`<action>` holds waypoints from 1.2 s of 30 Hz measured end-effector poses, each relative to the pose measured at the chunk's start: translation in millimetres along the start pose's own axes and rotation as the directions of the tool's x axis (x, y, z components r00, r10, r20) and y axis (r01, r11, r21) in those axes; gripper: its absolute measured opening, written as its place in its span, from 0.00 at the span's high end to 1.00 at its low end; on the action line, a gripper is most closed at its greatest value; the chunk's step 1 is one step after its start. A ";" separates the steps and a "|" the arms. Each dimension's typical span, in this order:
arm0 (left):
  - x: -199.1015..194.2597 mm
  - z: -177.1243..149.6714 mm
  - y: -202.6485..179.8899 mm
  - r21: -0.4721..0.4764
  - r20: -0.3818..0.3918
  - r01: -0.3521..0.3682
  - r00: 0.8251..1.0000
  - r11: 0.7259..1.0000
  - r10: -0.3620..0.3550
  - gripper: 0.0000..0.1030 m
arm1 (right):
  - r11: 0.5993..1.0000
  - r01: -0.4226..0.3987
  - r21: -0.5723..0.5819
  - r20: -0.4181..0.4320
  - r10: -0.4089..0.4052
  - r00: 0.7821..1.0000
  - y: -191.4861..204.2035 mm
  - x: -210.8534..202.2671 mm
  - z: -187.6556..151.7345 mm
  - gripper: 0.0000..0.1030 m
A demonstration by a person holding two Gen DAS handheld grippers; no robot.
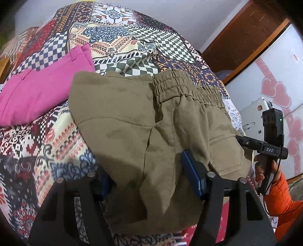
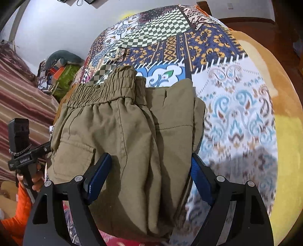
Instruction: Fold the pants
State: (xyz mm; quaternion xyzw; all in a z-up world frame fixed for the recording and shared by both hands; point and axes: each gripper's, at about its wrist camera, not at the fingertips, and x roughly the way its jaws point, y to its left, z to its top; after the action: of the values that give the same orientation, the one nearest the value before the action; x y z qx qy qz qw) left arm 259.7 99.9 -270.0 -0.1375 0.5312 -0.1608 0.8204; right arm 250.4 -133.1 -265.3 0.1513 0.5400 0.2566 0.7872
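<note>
Patchwork-print bedspread carries folded olive-khaki elastic-waist pants at its near edge; left gripper and right gripper, both apart, straddle unclamped cloth, so any lift risks spilling the fold.

Patchwork bedspread covers the bed; white wall, brown wooden door frame.

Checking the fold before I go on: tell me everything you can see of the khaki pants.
The khaki pants are soft, woven-looking cloth, folded into a thick bundle lying on the patterned bedspread. A gathered elastic waistband sits at the far end; a patch pocket faces up. Darker blotches mark one panel. The near edge lies between the spread fingers of the left gripper and right gripper. Pink pants lie beside them.
</note>
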 end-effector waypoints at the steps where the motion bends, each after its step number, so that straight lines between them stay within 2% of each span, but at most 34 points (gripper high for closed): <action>1: 2.5 2.2 1.9 -0.008 0.001 0.002 1.000 1.000 -0.002 0.37 | 1.000 0.002 -0.003 0.005 -0.002 1.000 -1.0 0.8 2.4 0.25; 6: 9.2 10.1 1.9 -0.007 0.013 -0.014 1.000 1.000 0.014 0.42 | 1.000 0.018 -0.024 0.030 -0.018 0.999 -5.3 0.1 8.8 0.46; 7: 10.2 10.5 1.0 -0.003 0.015 -0.018 1.000 1.000 0.018 0.46 | 0.999 0.020 -0.033 0.035 -0.018 0.999 -4.7 -0.5 10.2 0.49; 9: 13.3 13.0 -3.2 0.014 0.014 -0.028 1.000 1.000 0.028 0.54 | 0.998 0.026 -0.060 0.047 -0.023 0.999 -1.2 -1.8 11.6 0.63; 12: 16.4 16.7 -10.4 0.044 0.021 -0.069 0.997 0.997 0.068 0.68 | 0.991 0.077 -0.113 0.069 -0.070 0.995 8.3 -0.8 15.5 0.70; 14: 19.4 19.8 -15.8 0.072 0.030 -0.132 0.991 0.989 0.130 0.86 | 0.985 0.102 -0.138 0.089 -0.091 0.992 12.3 -1.3 17.0 0.76; 18: 16.3 20.3 -19.5 0.102 0.058 -0.172 0.984 0.980 0.167 0.90 | 0.979 0.123 -0.165 0.126 -0.103 0.987 15.9 -6.3 20.8 0.87; 24: -0.4 21.2 -31.5 0.145 0.134 -0.224 0.970 0.964 0.205 0.96 | 0.963 0.165 -0.212 0.180 -0.128 0.975 27.7 -13.7 24.6 0.90; 36: -42.8 21.9 -60.6 0.175 0.239 -0.235 0.952 0.956 0.190 0.97 | 0.944 0.182 -0.274 0.263 -0.109 0.959 56.1 -39.4 29.3 0.92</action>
State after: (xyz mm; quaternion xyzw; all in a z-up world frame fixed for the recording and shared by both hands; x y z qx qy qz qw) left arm 256.3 63.5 -201.9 -0.0123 0.4299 -0.1079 0.8963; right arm 252.8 -108.1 -195.1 0.0220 0.4044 0.2545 0.8782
